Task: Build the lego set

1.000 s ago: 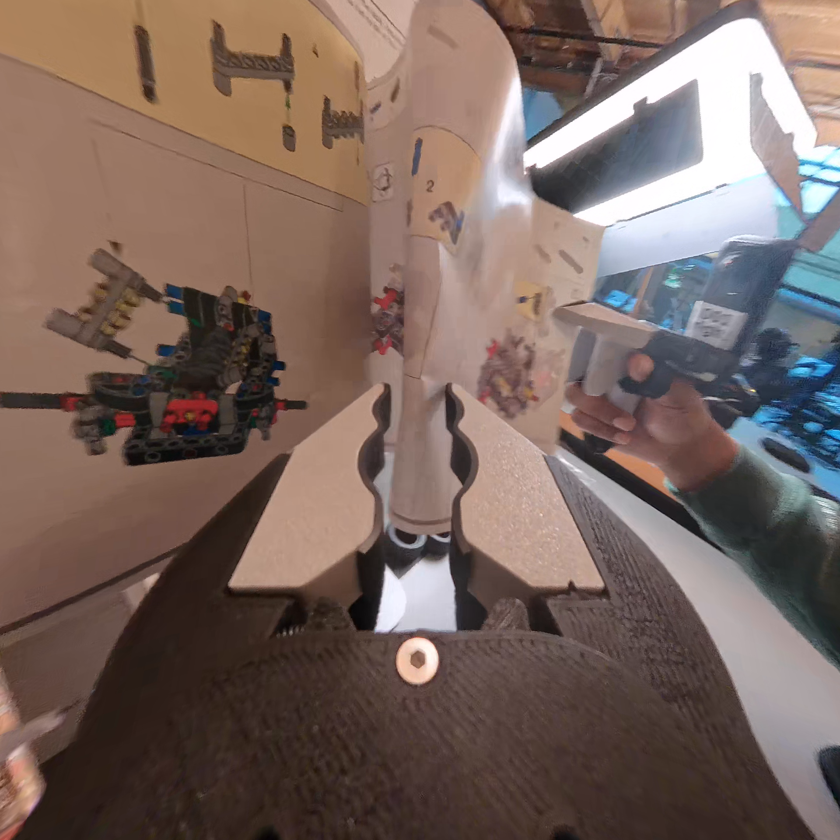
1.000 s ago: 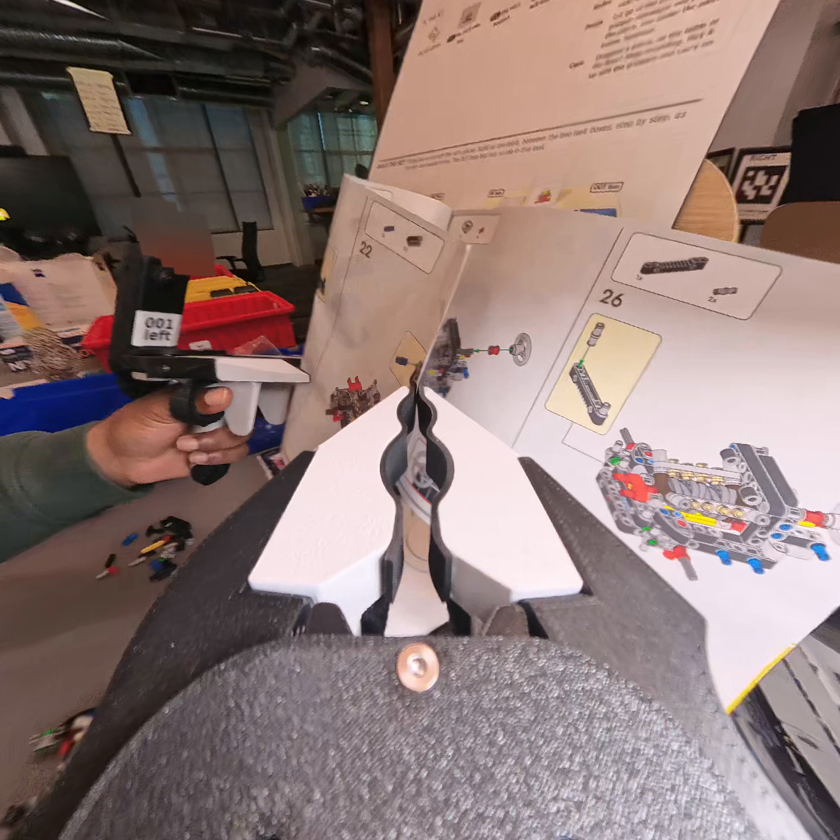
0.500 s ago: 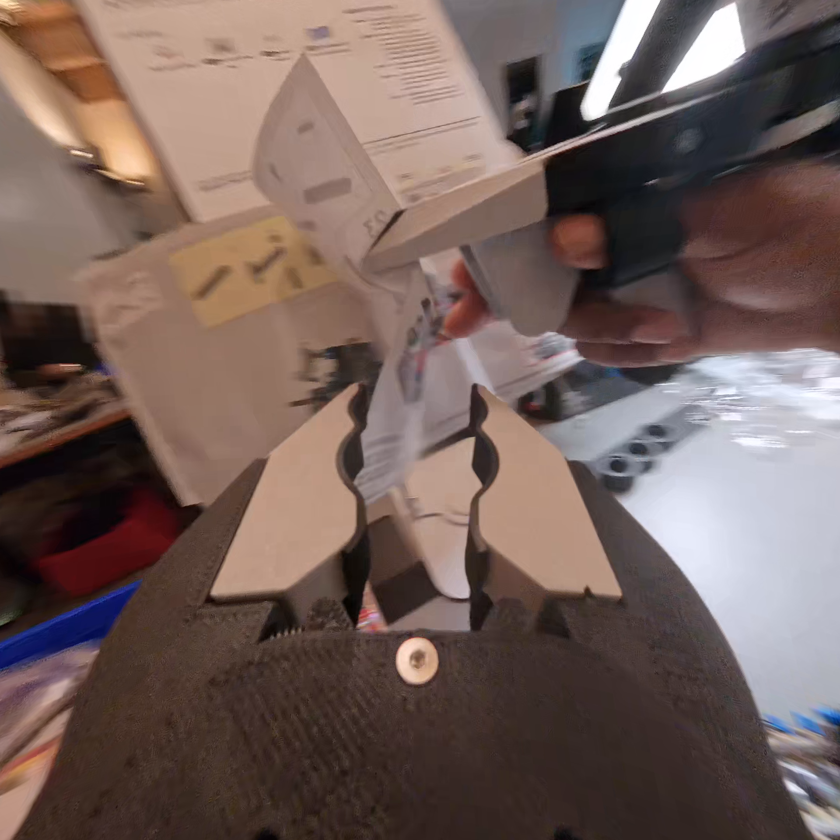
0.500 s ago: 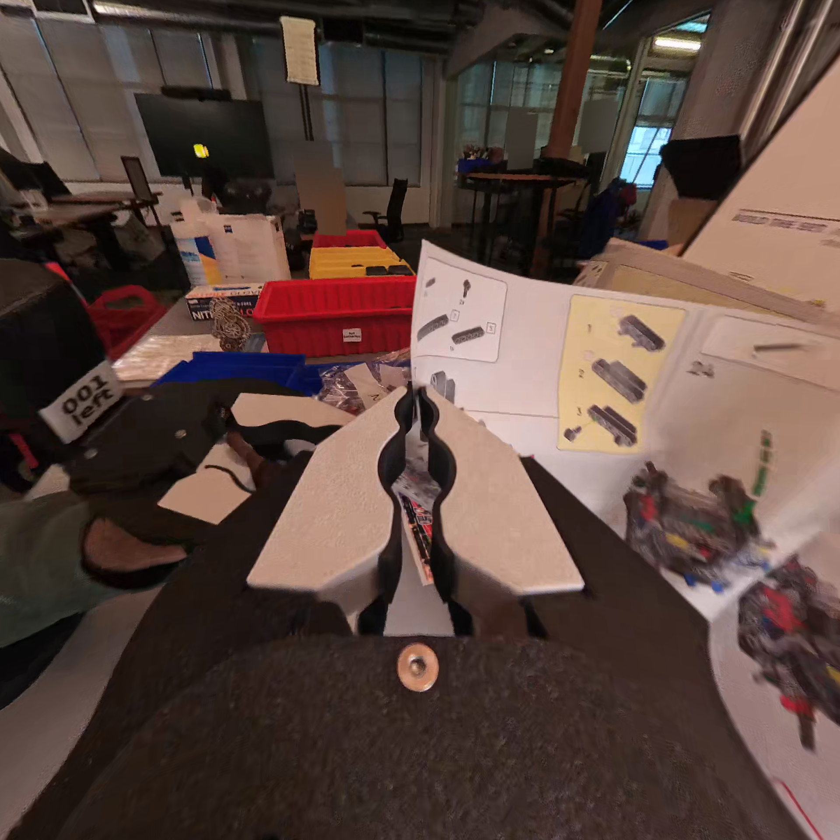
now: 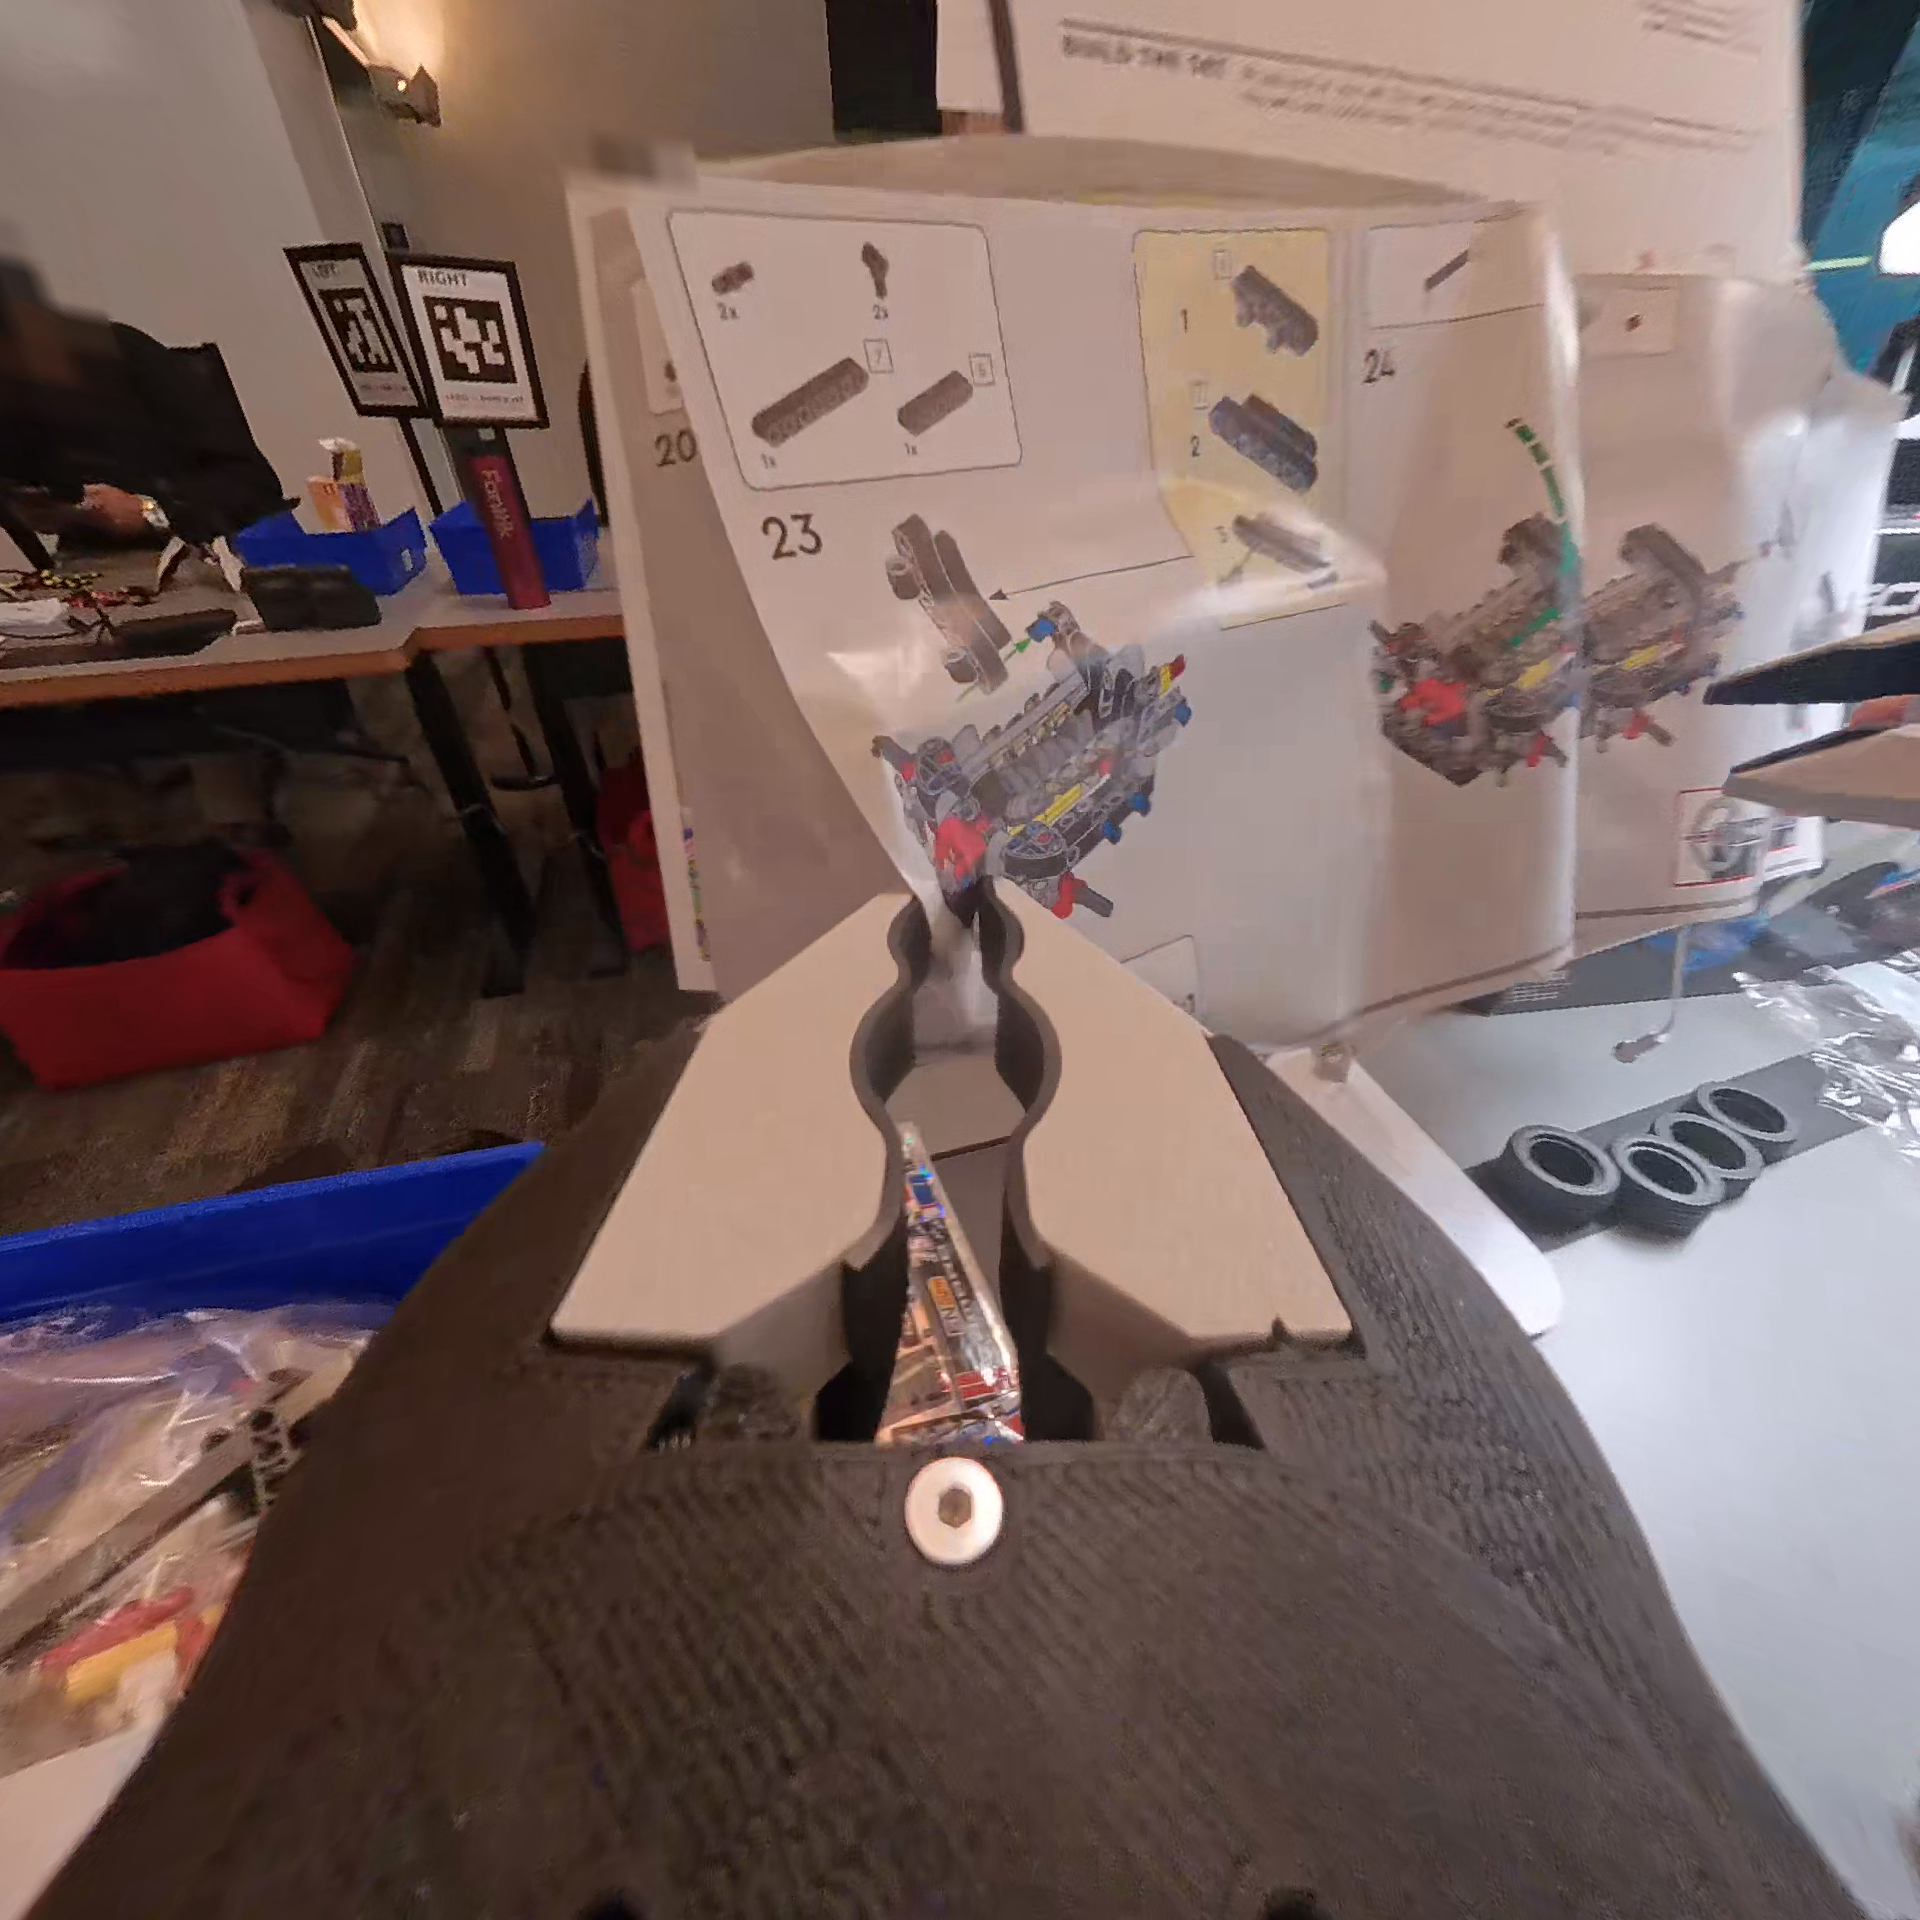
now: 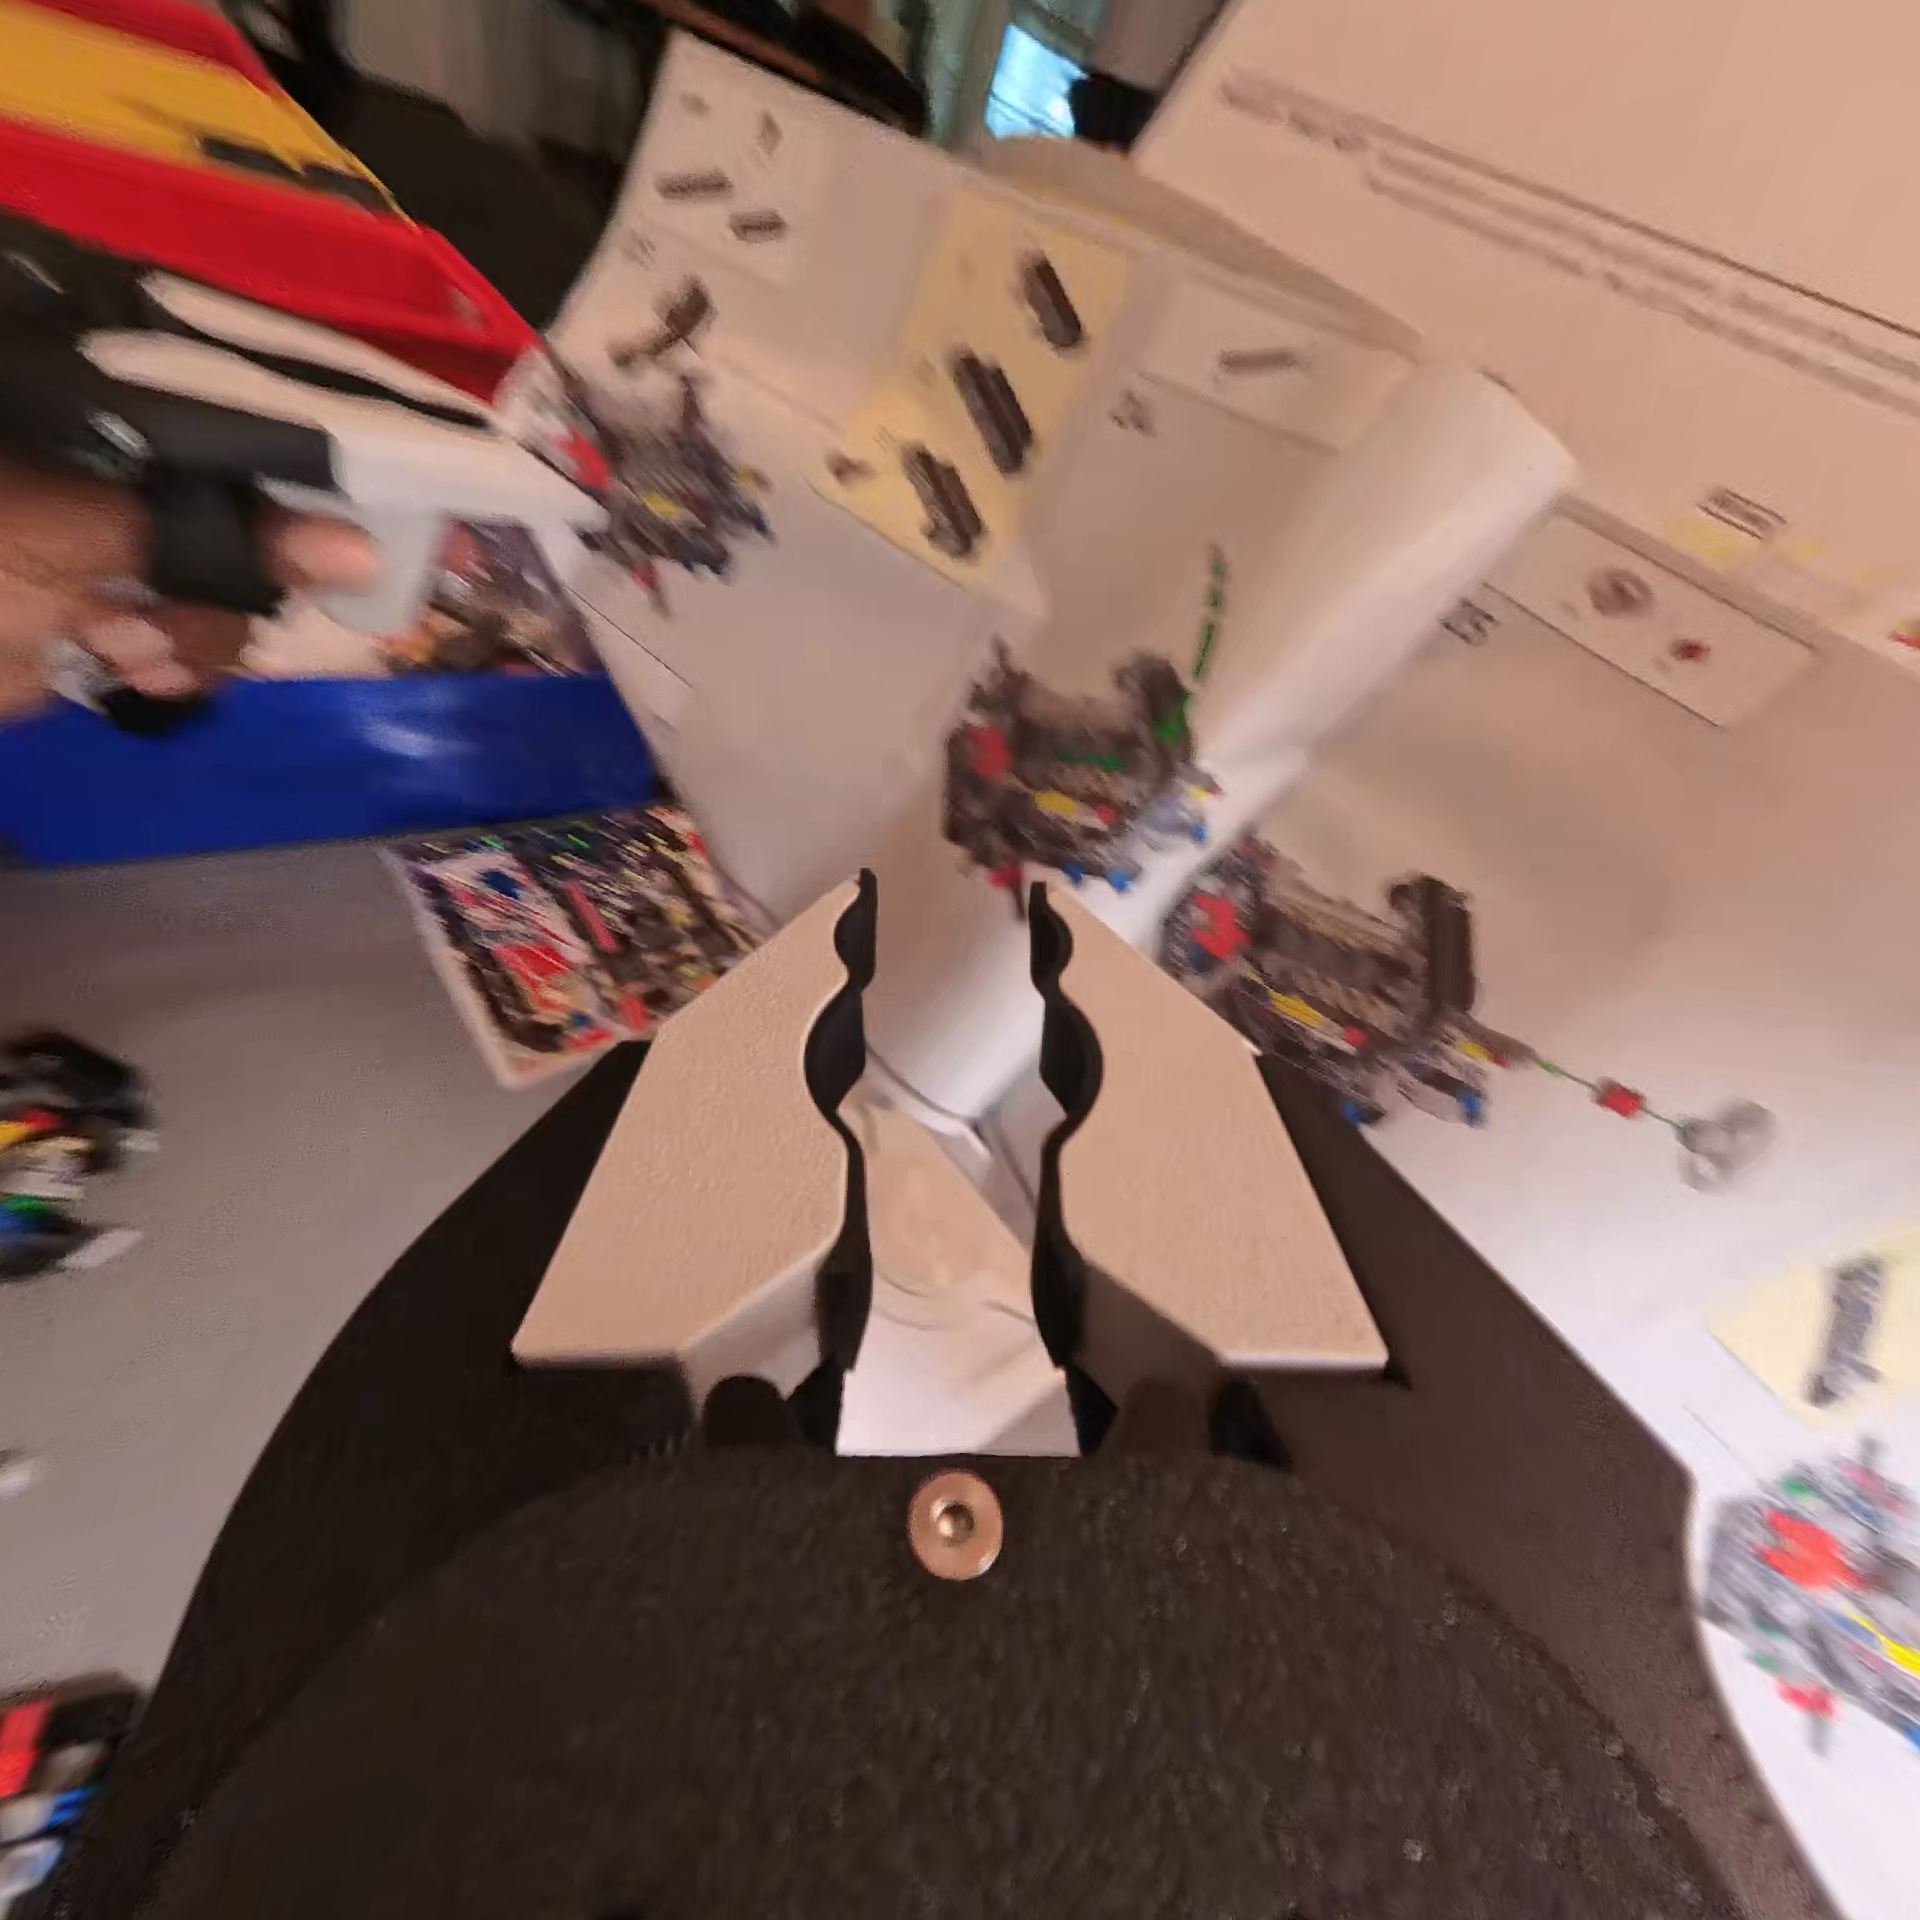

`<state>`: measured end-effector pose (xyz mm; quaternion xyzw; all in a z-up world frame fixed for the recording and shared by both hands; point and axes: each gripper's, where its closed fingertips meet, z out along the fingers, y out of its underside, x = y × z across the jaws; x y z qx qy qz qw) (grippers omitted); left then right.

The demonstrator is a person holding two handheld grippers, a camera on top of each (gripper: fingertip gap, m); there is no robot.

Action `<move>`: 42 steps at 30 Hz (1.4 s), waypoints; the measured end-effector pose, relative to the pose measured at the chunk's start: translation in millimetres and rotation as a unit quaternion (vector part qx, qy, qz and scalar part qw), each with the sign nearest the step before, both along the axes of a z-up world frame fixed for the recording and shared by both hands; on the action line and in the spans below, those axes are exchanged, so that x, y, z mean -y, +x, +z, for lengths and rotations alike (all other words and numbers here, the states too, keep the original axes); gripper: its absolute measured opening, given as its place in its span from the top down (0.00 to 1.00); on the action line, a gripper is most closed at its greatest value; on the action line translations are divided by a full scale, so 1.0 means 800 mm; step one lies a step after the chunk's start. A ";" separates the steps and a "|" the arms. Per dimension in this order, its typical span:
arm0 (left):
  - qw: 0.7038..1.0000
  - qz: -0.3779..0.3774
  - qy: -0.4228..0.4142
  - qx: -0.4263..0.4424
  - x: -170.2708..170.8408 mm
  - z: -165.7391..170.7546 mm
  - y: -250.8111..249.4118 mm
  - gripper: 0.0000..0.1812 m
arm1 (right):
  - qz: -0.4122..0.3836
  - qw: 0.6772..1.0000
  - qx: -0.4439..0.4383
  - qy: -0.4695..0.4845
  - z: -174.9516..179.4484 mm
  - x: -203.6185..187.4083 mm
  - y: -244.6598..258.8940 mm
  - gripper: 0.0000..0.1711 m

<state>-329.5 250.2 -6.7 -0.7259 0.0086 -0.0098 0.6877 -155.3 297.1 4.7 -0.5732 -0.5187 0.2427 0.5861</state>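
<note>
The open instruction booklet (image 5: 1039,520) stands upright over the table, its pages curling. My left gripper (image 5: 951,920) is shut on the lower edge of one page. My right gripper (image 6: 951,904) is open, with a curled page of the booklet (image 6: 1049,644) passing loosely between its fingers. The right wrist view is blurred by motion. The left gripper (image 6: 436,478) shows there at the left, in a hand, with its tip at the booklet's left page. The right gripper's fingers (image 5: 1829,727) show at the right edge of the left wrist view.
Several black tyres (image 5: 1652,1164) lie on the grey table to the right. A blue bin (image 5: 260,1236) and bags of parts (image 5: 125,1455) are at the left. A sticker sheet (image 6: 582,925) and loose bricks (image 6: 52,1143) lie on the table. A red bin (image 6: 260,229) stands behind. The grippers' ends are close to 20 cm from one another.
My left gripper has closed from open onto a booklet page. My right gripper, shut on a page before, has opened. Both views have swung and the pages have turned.
</note>
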 end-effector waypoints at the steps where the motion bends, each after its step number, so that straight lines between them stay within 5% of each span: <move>1: 1.000 0.005 -0.008 -0.002 -0.004 -0.002 -0.007 0.94 | -0.023 0.999 0.016 0.018 -0.008 -0.014 0.005 0.84; 8: 0.991 0.046 0.062 0.107 0.027 0.029 -0.040 0.80 | -0.076 0.984 0.105 0.125 -0.038 -0.044 -0.024 0.81; 14: 0.968 -0.066 -0.041 0.238 0.025 -0.082 0.043 0.79 | -0.092 0.974 0.138 0.156 -0.037 -0.051 -0.048 0.84; 17: 0.908 -0.105 -0.067 0.401 0.003 -0.136 0.074 0.74 | -0.091 0.968 0.158 0.170 -0.040 -0.052 -0.053 0.84; 20: 0.803 -0.116 -0.005 0.585 -0.020 -0.146 0.069 0.69 | -0.086 0.965 0.173 0.175 -0.042 -0.052 -0.055 0.84; 22: 0.778 -0.103 0.026 0.619 -0.033 -0.150 0.062 0.70 | -0.082 0.966 0.177 0.170 -0.042 -0.052 -0.056 0.84; 26: 0.736 -0.147 0.088 0.655 -0.043 -0.131 0.055 0.94 | -0.074 0.971 0.172 0.146 -0.041 -0.053 -0.057 0.85; 30: 0.825 -0.130 0.125 0.536 -0.024 -0.082 0.052 0.98 | -0.067 0.974 0.172 0.130 -0.040 -0.054 -0.057 0.87; 35: 0.966 -0.057 0.028 0.250 -0.038 -0.057 0.061 0.99 | -0.064 0.975 0.175 0.123 -0.041 -0.054 -0.061 0.88; 42: 0.987 -0.123 -0.077 0.070 -0.063 -0.071 0.108 0.97 | -0.064 0.976 0.170 0.118 -0.043 -0.051 -0.065 0.87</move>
